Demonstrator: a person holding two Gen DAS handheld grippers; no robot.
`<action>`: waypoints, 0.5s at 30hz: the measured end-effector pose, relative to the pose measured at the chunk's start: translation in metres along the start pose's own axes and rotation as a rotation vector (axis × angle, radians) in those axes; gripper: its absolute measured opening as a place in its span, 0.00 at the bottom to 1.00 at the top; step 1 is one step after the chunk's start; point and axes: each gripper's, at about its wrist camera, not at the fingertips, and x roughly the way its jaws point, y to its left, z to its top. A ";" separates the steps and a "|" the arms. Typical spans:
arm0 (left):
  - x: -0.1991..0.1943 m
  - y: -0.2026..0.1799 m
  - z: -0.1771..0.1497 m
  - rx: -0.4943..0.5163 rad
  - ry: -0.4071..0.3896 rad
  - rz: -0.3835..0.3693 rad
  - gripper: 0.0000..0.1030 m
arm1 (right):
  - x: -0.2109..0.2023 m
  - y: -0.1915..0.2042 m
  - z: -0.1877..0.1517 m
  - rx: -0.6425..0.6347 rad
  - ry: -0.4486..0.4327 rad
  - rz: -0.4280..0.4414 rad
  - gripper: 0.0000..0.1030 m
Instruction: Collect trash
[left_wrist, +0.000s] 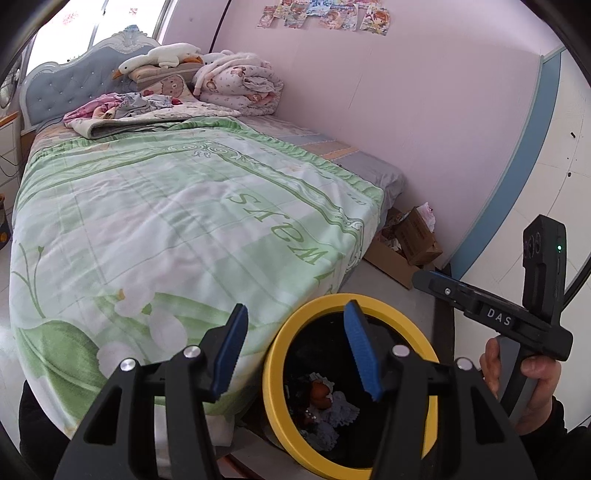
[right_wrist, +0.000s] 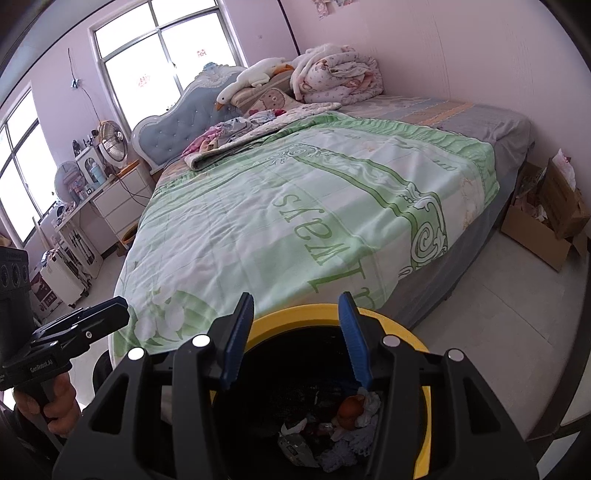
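Two open, empty hand-held grippers, left hand-held gripper and right hand-held gripper, over one yellow-rimmed bin.

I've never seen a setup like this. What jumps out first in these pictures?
A yellow-rimmed bin sits at the foot of the bed, with crumpled trash already inside. Both the left gripper and right gripper hover open and empty above it. Behind spreads a green quilt.

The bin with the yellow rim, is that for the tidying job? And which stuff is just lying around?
For the job:
- bin
- crumpled trash inside it
- left gripper, open
- right gripper, open

Just lying about:
- green quilt
- goose toy
- cardboard box
- fan
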 end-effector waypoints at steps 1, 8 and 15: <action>-0.002 0.004 0.001 -0.007 -0.005 0.013 0.50 | 0.003 0.005 0.002 -0.005 0.001 0.011 0.44; -0.022 0.039 0.004 -0.060 -0.047 0.103 0.50 | 0.032 0.047 0.012 -0.069 0.019 0.043 0.44; -0.046 0.075 0.001 -0.115 -0.079 0.192 0.50 | 0.067 0.088 0.017 -0.122 0.062 0.086 0.44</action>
